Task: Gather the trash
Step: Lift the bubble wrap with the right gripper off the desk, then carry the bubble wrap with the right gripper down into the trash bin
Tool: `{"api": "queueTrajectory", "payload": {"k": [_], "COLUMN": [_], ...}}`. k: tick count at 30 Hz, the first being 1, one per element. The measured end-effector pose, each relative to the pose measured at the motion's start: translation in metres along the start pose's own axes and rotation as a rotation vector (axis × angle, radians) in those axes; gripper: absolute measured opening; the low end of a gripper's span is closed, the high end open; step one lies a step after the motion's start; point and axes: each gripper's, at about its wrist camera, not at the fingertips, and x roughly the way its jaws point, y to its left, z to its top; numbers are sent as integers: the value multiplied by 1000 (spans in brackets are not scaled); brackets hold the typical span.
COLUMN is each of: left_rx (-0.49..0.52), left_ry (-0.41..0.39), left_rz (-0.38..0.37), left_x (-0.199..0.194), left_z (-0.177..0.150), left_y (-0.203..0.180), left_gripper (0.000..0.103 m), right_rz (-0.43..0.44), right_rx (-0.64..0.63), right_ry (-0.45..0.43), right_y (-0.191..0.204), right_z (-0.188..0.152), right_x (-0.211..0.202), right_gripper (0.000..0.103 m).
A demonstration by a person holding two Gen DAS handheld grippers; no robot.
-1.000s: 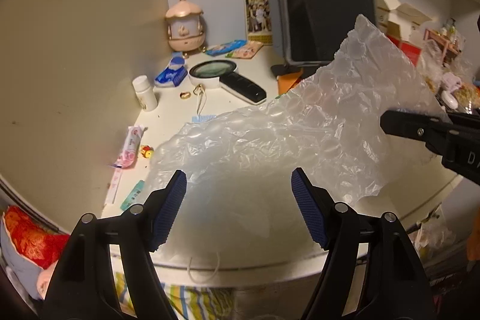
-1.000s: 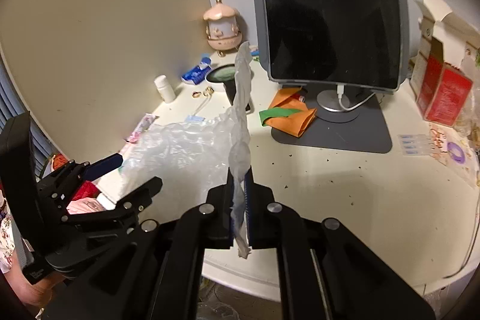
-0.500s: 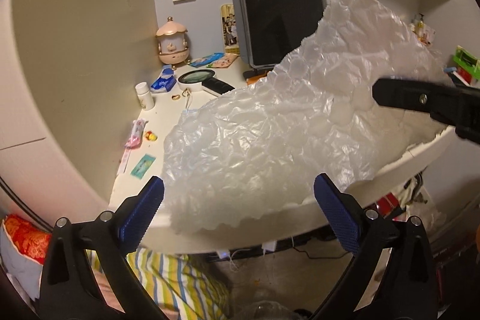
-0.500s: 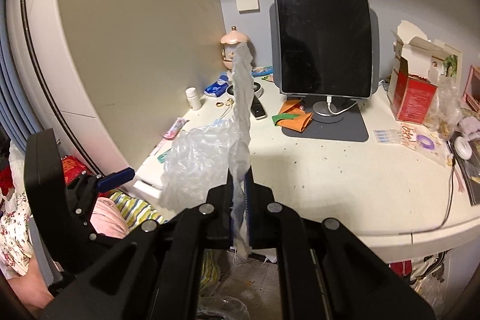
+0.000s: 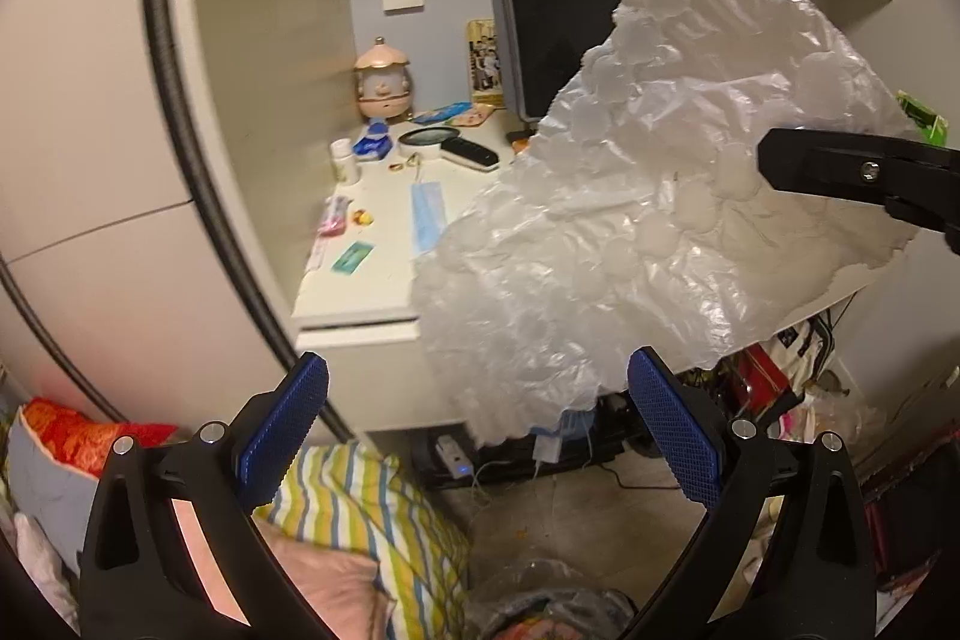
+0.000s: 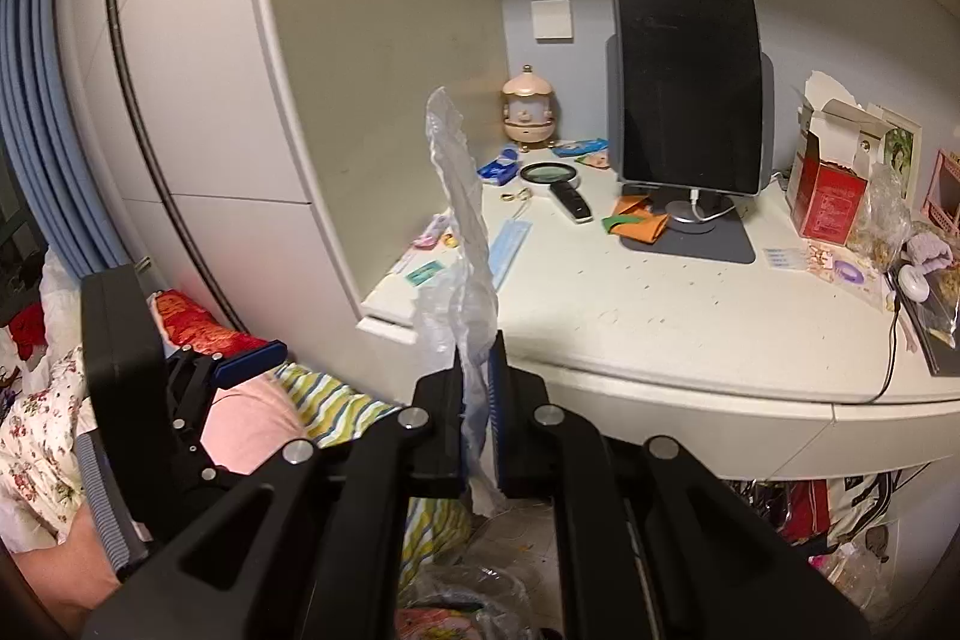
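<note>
The pale surface (image 6: 690,316) is the landmark here, curving out from the corner wall and carrying everything else. The biggest thing on it is the dark upright screen (image 6: 687,82) at its back, standing on a grey mat (image 6: 702,244). Held in the air off the near edge of the surface is the sheet of bubble wrap (image 5: 648,196), wide and crumpled in the left wrist view and seen edge-on as a thin strip in the right wrist view. The right tool (image 6: 477,418) is pinched tight on the lower edge of that sheet, its blue pads pressing the plastic from both sides. The left tool (image 5: 477,430) stands spread wide below the near edge of the surface, its pads well clear of the wrap, nothing between them. To the right of the screen sits a torn red box (image 6: 825,196). Left of the screen, toward the wall, are a pink lantern-shaped ornament (image 6: 528,112), a magnifying glass (image 6: 549,173), and a blue face mask (image 6: 510,250) lying flat near the surface's left edge.
</note>
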Motion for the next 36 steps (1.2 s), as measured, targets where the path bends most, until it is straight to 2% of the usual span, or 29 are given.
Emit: {"api": "queueTrajectory", "payload": {"k": [9,17,27,36], "left_rx": [-32,-38,-16,-28], "left_ry": [45,104,189,327], "left_rz": [0,-4,-12,15], "left_x": [-30,-41,-37,-21], "left_z": [-48,-85,-150,-224], "left_y": [25,32,28,33], "left_gripper": [97,97,97,97], "right_rz": [5,11,36,46], "right_rx": [15,31,22,-3], "right_ry": [30,95,268,444], "right_y": [42,60,69,63], "right_z": [-38,-75,-142,-207], "right_x": [-28,-35,-7,36], "right_gripper": [8,8,8,8]}}
